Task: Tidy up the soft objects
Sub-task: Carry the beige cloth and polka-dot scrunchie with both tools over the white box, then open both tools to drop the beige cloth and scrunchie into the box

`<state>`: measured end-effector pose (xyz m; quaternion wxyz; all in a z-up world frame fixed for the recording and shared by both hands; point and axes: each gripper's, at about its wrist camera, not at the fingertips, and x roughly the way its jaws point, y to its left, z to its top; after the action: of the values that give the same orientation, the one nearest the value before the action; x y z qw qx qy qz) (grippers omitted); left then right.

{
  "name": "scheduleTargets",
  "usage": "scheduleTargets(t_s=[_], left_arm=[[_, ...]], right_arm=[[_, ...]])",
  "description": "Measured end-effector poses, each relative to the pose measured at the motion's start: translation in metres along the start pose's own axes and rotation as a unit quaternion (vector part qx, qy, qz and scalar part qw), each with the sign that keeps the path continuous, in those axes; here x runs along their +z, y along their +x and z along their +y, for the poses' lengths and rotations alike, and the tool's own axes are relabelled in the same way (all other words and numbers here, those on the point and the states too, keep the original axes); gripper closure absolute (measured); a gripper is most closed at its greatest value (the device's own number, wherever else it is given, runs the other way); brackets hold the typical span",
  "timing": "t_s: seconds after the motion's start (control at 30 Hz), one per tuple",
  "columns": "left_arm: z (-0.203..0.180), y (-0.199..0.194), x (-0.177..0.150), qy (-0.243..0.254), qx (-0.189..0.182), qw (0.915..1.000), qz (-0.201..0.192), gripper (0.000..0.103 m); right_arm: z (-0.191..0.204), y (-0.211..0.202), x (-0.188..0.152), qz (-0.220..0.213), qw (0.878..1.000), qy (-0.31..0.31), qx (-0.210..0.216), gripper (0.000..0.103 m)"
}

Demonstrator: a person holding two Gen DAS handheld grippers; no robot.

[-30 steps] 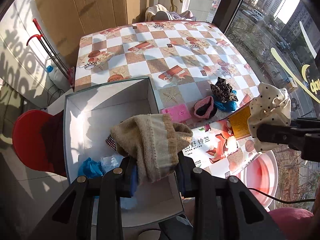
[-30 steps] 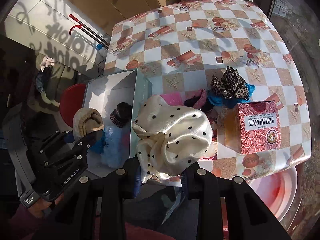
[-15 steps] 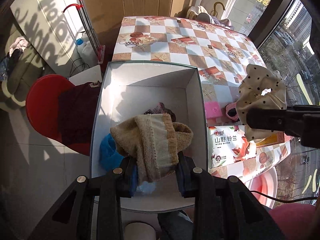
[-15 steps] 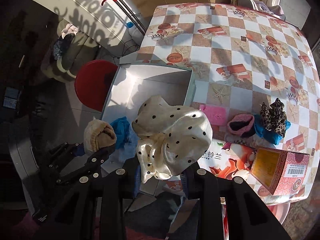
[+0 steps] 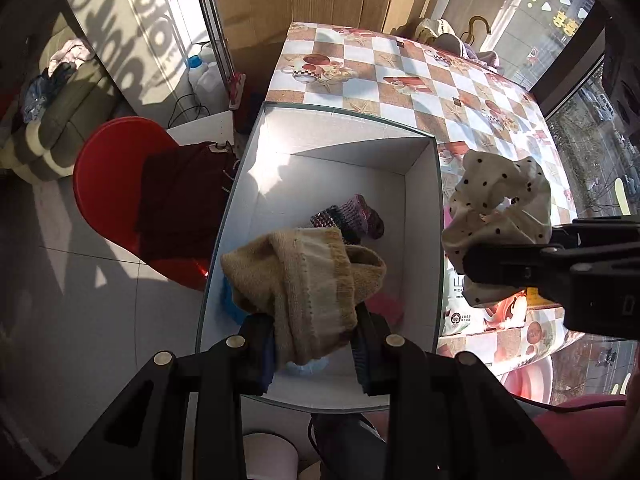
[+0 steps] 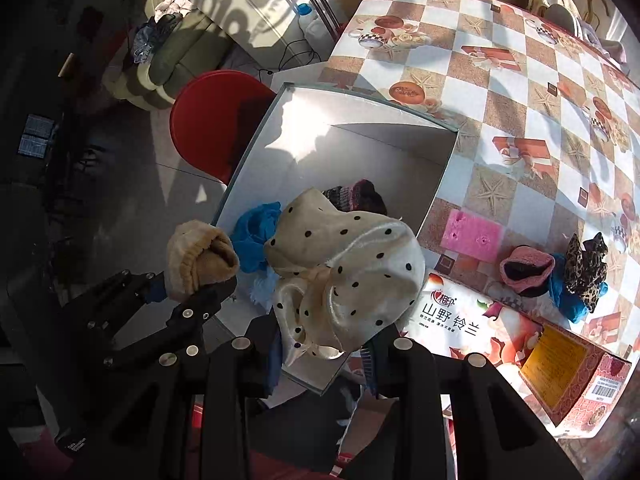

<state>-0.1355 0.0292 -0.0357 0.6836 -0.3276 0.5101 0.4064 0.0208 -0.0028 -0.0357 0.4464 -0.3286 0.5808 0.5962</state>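
Note:
My left gripper [image 5: 316, 354] is shut on a rolled tan sock [image 5: 304, 284] and hangs over the near end of the open white box [image 5: 344, 152]. My right gripper [image 6: 324, 358] is shut on a cream polka-dot scrunchie [image 6: 352, 272], held above the box's right near corner. In the right wrist view the left gripper [image 6: 200, 292] with the tan sock [image 6: 196, 256] shows at the left. Inside the box lie a dark knitted sock [image 5: 352, 220], a blue cloth [image 6: 256, 232] and a pink item [image 5: 386, 306], each partly hidden.
On the checked table [image 6: 520, 80] lie a pink sponge [image 6: 472, 232], a pink-rimmed sock [image 6: 524, 272], a leopard scrunchie [image 6: 586, 272] on a blue one, a tissue pack [image 6: 460, 320] and a red carton [image 6: 568, 376]. A red stool [image 5: 120, 196] stands left of the box.
Both grippers have swung left from the table side to above the box, each rolling as it went. The sock and the scrunchie stayed clamped.

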Motion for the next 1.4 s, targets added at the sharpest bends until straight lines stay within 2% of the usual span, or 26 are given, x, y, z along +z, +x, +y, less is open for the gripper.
scheduleTargets(t_s=[0.47, 1.4], left_arm=[[0.010, 0.003, 0.001, -0.019, 0.007, 0.9998, 0.007, 0.069], [0.002, 0.017, 0.005, 0.001, 0.001, 0.9994, 0.033, 0.069]], right_arm=[[-0.001, 0.001, 0.009, -0.002, 1.000, 0.002, 0.001, 0.070], [-0.002, 0.012, 0.011, 0.016, 1.000, 0.006, 0.003, 0.070]])
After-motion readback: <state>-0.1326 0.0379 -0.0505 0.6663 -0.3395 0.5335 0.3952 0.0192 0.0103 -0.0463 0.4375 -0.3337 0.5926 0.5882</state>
